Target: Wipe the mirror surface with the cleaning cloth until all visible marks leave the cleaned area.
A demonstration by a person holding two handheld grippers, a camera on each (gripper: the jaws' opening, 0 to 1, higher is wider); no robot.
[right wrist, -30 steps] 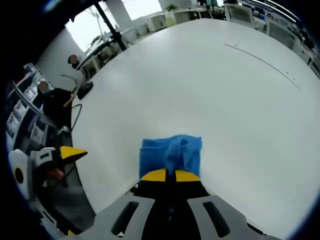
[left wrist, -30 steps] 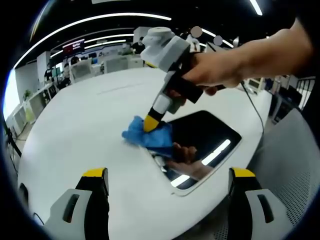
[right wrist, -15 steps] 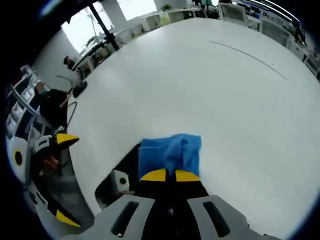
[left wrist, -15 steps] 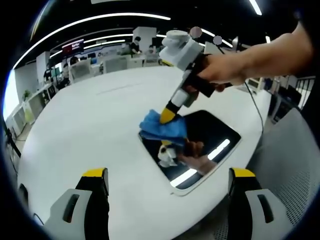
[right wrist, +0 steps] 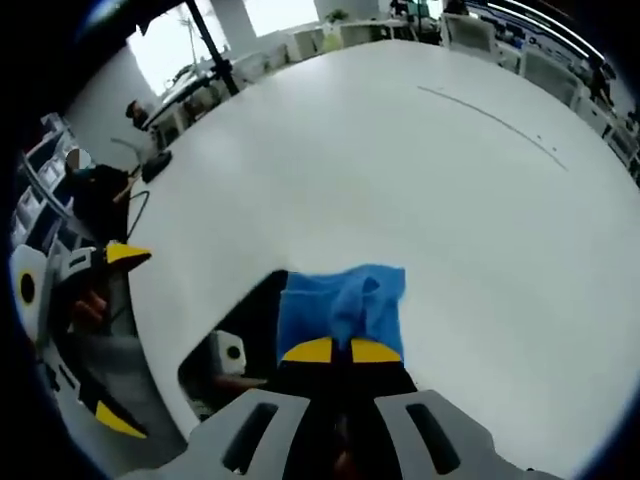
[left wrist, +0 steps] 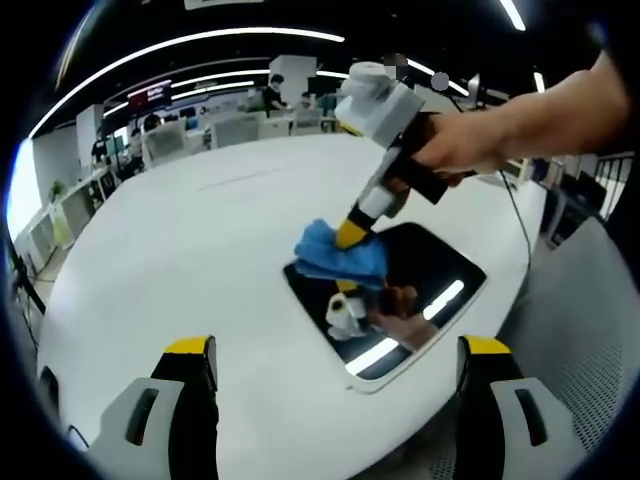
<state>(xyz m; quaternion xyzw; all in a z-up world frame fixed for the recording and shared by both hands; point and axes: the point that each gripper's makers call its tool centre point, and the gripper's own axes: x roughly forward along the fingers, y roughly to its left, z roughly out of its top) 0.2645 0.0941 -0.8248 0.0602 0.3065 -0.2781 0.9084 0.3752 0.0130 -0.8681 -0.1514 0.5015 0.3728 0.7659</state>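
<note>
The right hand-held gripper (right wrist: pixel 340 351) had its yellow tips squeezed together on a blue cloth (right wrist: pixel 342 306). In the left gripper view, a hand (left wrist: pixel 462 148) held this right hand-held gripper (left wrist: pixel 350 236) tilted down, and it pressed the cloth (left wrist: pixel 340 254) onto the far left corner of a dark mirror (left wrist: pixel 412 290). The mirror lay flat on a big white bench (left wrist: pixel 190 250), near the edge. Bright ceiling lights and the gripper showed as reflections in the glass. The left hand-held gripper (left wrist: pixel 338 350) stayed back from the mirror with its jaws wide apart and nothing between them. In the right gripper view, the cloth sat partly over the mirror (right wrist: pixel 240 335) and partly over the bench (right wrist: pixel 420 190).
</note>
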